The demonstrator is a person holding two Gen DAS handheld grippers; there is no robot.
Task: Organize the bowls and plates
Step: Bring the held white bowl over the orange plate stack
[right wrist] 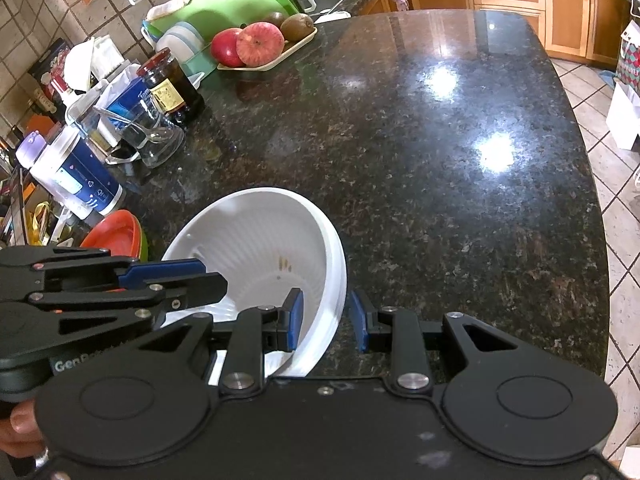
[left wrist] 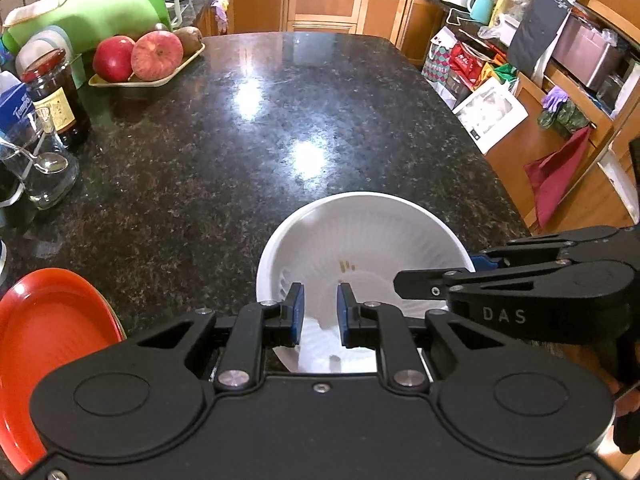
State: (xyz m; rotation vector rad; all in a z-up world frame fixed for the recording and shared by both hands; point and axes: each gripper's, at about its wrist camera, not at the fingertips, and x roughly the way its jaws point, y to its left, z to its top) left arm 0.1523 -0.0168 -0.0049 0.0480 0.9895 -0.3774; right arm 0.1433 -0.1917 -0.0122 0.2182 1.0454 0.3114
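While the white ribbed bowl hangs tilted above the dark granite counter, the right gripper pinches its rim and the left gripper sits narrowly parted inside it (whether gripping, unclear), red plate nearby.

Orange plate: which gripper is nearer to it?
Left. The left gripper is at the white bowl beside the orange plate; the right gripper grips the bowl's far rim, away from the plate.

A home kitchen: wooden cabinets, tiled wall, a granite desk, a fruit tray, jars.
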